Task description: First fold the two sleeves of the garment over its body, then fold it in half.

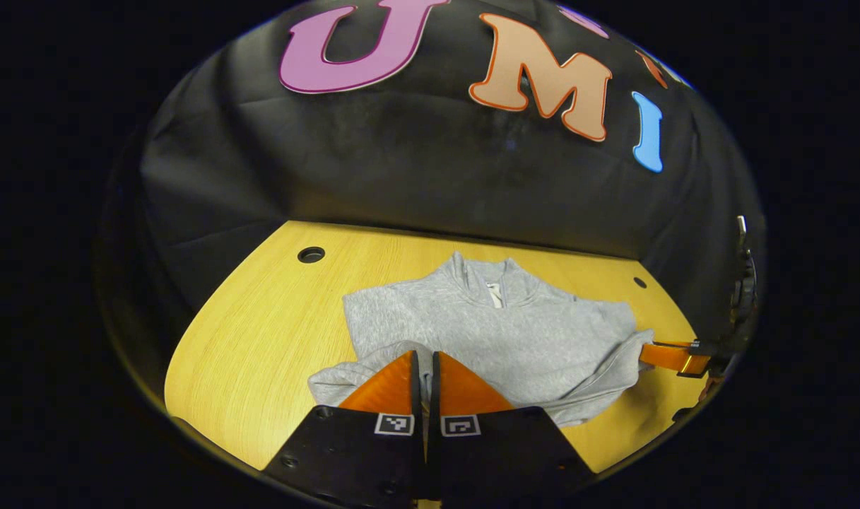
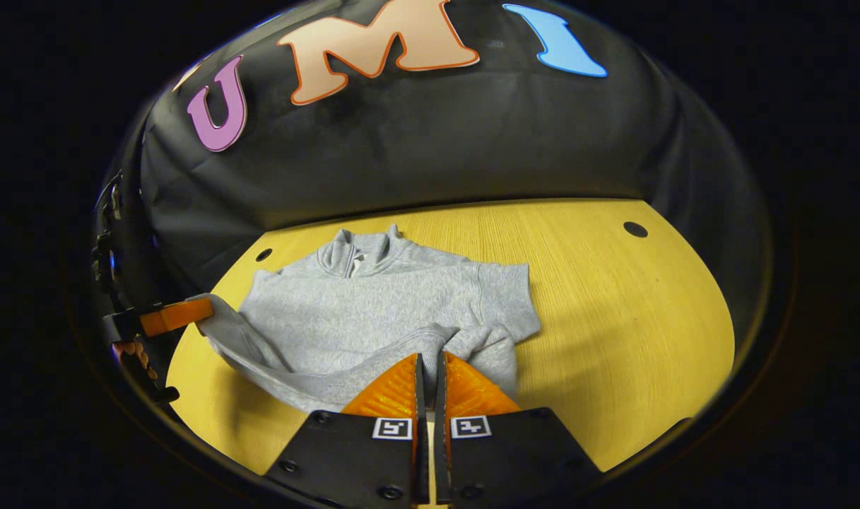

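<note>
**Both hem corners pinched, sweatshirt ready for the half fold**

A black cloth wall (image 1: 415, 177) backs a yellow wood-grain worktop (image 1: 260, 339) with small round holes near its far edge. A grey sweatshirt (image 1: 500, 332) lies on the worktop, and everything else is placed against it here.

In the left gripper view, the left tongs (image 1: 425, 362) sit at the sweatshirt's near-left corner, fingers drawn almost together with a fold of grey cloth rising between them, so they are clenched on the fabric. The collar (image 1: 487, 277) points toward the wall, on the sweatshirt's far side. At its right corner the other tongs reach in from the side and nip the lifted edge.

In the right gripper view, the left tongs come in at the sweatshirt's left corner, the cloth pulled up toward them. The right tongs (image 2: 430, 364) are at its near-right corner, also nearly closed, with bunched cloth gathered at their tips; they appear to grip it.

The body looks compact, with no sleeve trailing outward, which suggests the sleeves are already folded in. Holding both near corners at once would let the hem be carried evenly toward the collar without the cloth skewing.
</note>
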### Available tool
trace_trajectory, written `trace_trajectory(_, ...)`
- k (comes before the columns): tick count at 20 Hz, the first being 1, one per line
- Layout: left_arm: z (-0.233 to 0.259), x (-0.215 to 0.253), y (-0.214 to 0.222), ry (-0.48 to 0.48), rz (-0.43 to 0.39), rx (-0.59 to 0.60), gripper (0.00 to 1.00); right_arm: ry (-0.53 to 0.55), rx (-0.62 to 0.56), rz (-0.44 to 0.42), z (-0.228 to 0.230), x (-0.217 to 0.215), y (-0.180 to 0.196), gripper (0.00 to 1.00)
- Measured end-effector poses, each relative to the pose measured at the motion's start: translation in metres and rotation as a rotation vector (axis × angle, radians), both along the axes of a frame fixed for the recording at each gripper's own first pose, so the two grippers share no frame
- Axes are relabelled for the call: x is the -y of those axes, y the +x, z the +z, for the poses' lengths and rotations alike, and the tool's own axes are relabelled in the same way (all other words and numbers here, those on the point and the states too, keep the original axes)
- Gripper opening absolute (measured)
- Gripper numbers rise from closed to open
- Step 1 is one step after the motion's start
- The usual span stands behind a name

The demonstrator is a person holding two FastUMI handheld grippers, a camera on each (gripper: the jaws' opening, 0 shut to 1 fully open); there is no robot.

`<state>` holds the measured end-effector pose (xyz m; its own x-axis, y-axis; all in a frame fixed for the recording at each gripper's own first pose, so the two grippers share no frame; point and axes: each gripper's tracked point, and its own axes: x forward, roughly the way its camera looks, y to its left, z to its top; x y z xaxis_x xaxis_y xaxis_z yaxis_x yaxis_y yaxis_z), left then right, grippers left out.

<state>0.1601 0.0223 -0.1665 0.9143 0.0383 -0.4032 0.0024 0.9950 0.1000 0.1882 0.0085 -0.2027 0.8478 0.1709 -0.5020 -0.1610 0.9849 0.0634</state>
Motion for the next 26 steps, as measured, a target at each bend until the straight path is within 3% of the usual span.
trace_trajectory(5, -0.026, -0.012, 0.017, -0.016, 0.041, -0.055, 0.0, 0.019, -0.024, 0.007, -0.013, 0.001, 0.013, 0.14)
trace_trajectory(6, -0.033, -0.014, 0.018, -0.021, 0.049, -0.07, 0.0, 0.024, -0.02, -0.001, -0.011, 0.003, 0.015, 0.25)
trace_trajectory(7, -0.037, -0.016, 0.019, -0.023, 0.056, -0.078, 0.0, 0.038, -0.019, -0.004, -0.01, 0.002, 0.017, 0.29)
trace_trajectory(10, -0.033, -0.017, 0.022, -0.012, 0.058, -0.066, 0.04, 0.061, 0.012, -0.023, 0.001, 0.004, 0.023, 0.63)
trace_trajectory(11, -0.027, -0.016, 0.022, -0.003, 0.058, -0.05, 0.06, 0.071, 0.026, -0.034, 0.004, 0.006, 0.027, 0.68)
trace_trajectory(12, -0.019, -0.017, 0.024, 0.006, 0.054, -0.028, 0.02, 0.09, 0.034, -0.04, 0.01, 0.005, 0.029, 0.86)
trace_trajectory(13, -0.015, -0.015, 0.027, 0.009, 0.042, -0.007, 0.18, 0.111, 0.044, -0.049, 0.015, 0.005, 0.03, 0.83)
trace_trajectory(14, -0.003, -0.012, 0.022, 0.019, 0.033, 0.017, 0.34, 0.13, 0.061, -0.054, 0.021, 0.005, 0.033, 0.91)
trace_trajectory(17, 0.023, -0.014, 0.014, 0.052, 0.035, 0.074, 0.94, 0.14, 0.133, -0.064, 0.05, 0.007, 0.031, 0.95)
trace_trajectory(19, 0.044, -0.013, 0.006, 0.05, 0.038, 0.113, 0.96, 0.14, 0.172, -0.06, 0.068, 0.006, 0.023, 0.99)
trace_trajectory(25, 0.088, -0.007, -0.044, 0.045, 0.007, 0.186, 0.94, 0.088, 0.321, -0.062, 0.124, 0.007, -0.029, 0.95)
trace_trajectory(26, 0.094, -0.005, -0.054, 0.046, 0.005, 0.194, 0.94, 0.083, 0.342, -0.057, 0.132, 0.004, -0.041, 0.99)
